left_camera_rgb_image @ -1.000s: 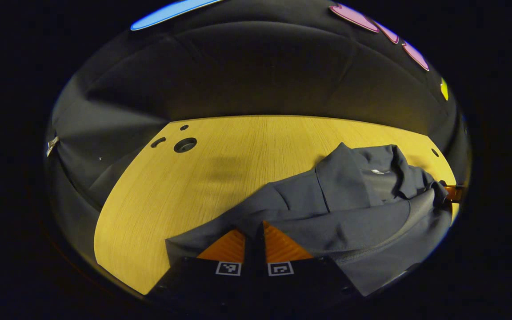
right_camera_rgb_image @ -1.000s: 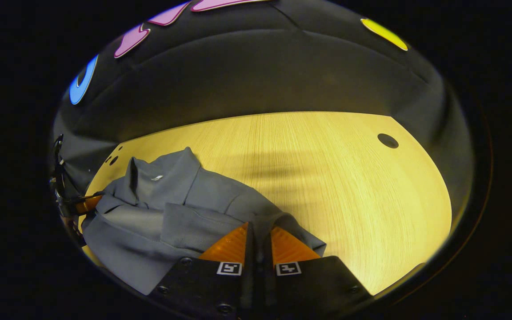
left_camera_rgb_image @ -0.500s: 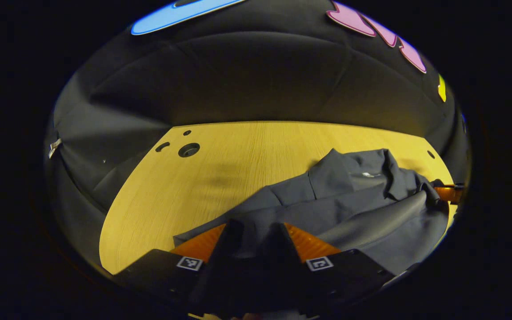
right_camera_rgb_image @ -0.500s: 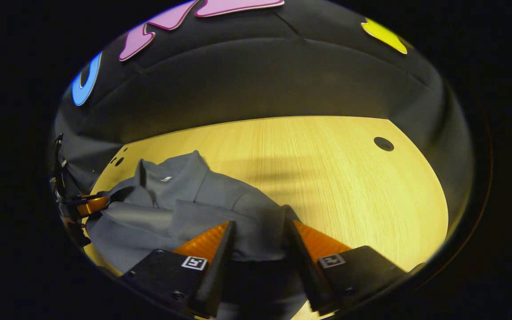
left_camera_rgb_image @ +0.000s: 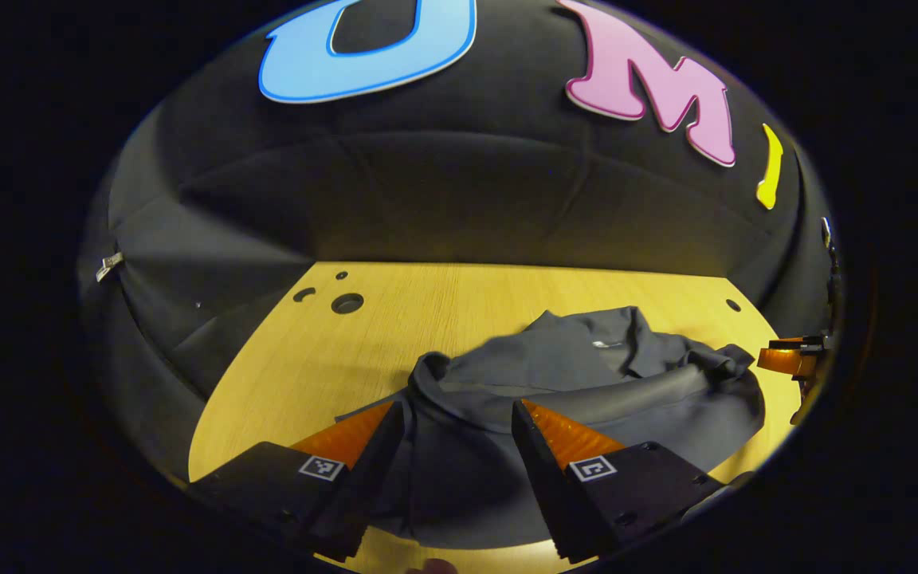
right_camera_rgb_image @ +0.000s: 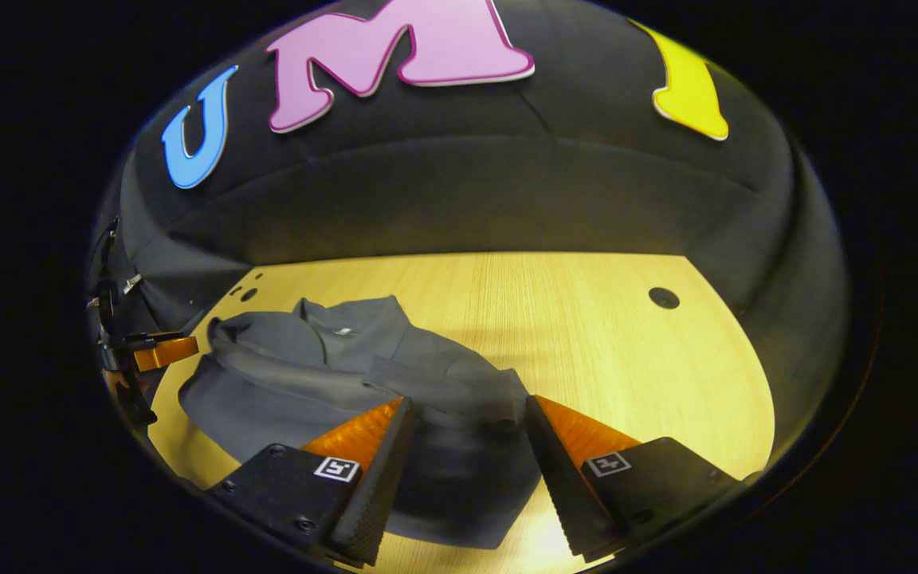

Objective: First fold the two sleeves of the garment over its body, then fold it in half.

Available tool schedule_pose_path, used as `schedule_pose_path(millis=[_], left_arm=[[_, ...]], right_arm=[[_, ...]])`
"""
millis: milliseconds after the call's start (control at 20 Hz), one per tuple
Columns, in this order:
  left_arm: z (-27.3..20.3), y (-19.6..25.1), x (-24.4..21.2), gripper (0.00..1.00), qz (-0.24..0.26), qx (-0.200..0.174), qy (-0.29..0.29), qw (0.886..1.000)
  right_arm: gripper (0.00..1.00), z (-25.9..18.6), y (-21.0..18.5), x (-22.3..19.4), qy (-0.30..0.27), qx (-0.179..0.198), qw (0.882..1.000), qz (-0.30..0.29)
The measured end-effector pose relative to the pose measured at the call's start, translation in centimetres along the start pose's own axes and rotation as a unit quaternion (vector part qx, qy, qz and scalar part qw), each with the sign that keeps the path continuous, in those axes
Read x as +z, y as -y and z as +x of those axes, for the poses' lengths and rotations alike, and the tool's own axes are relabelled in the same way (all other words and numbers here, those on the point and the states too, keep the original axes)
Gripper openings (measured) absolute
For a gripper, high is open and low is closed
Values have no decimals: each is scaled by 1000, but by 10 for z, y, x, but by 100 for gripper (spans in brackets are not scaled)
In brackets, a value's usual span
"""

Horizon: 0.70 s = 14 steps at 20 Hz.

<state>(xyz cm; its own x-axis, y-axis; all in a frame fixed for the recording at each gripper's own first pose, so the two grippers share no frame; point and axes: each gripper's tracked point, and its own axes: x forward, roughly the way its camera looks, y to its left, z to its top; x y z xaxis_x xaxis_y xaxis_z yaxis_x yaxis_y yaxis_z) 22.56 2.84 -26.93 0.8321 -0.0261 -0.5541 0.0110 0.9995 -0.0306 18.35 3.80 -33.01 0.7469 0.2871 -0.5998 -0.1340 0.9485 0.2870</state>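
Both the left gripper [left_camera_rgb_image: 456,418] and the right gripper [right_camera_rgb_image: 467,414] have their jaws wide apart and hold nothing. Just ahead of the jaws, the grey garment [left_camera_rgb_image: 586,383] lies doubled on the wooden table [right_camera_rgb_image: 586,335]. The folding seems finished.

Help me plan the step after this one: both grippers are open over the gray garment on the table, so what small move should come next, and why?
Probably back both grippers away. The left gripper and right gripper stand open with the garment lying folded on the table, so the fold looks released; a rolled ridge along the fold might need smoothing afterwards.
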Motion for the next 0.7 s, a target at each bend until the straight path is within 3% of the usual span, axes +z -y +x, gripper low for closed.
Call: schedule_pose_path(millis=[50,700], left_arm=[[-12,3,5,87,0,-5,8,1000],[-148,34,-6,88,3,-67,42,997]], right_arm=[[87,-12,1,1,4,0,1000,-1],[87,-136,-18,2,53,14,998,-35]])
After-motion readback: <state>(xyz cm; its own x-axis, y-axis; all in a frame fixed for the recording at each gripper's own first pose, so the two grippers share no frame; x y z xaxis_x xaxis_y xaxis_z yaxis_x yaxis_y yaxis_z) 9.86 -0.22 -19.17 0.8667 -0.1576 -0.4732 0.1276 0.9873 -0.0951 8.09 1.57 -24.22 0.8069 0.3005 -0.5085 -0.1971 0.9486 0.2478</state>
